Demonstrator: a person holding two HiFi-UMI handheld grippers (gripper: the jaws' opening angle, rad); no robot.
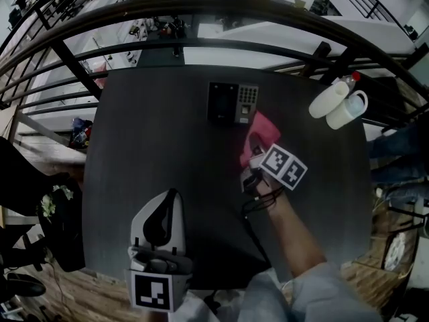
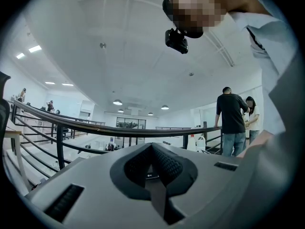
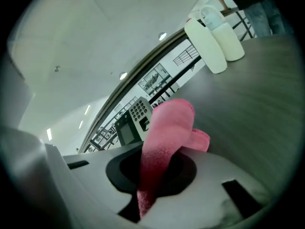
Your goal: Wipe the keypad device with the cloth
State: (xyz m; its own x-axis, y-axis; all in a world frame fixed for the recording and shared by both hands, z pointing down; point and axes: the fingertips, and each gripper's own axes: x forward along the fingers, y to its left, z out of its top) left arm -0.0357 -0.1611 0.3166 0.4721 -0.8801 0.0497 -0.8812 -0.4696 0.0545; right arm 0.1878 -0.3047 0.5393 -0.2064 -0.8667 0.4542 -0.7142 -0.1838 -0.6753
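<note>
Nearest to me, the left gripper (image 1: 169,203) sits low over the near edge of the dark table (image 1: 134,146). Its jaws are pressed together with nothing between them, and in its own view they tilt up toward the ceiling and the railing (image 2: 95,128). The marker cubes carry only black-and-white squares.

Further out, the right gripper (image 1: 255,155) pinches the pink cloth (image 1: 261,134). The cloth bulges out past the jaw tips in a soft fold and hangs just above the table.

Just beyond it, at the cloth's far left, the keypad device (image 1: 232,102) lies flat on the table. It is a black slab with a dark screen on the left and a grey key grid on the right. The key print is too small to read.

Two white bottles (image 1: 338,102) lean at the far right corner, well apart from the device. Two people (image 2: 236,118) stand at the railing.
</note>
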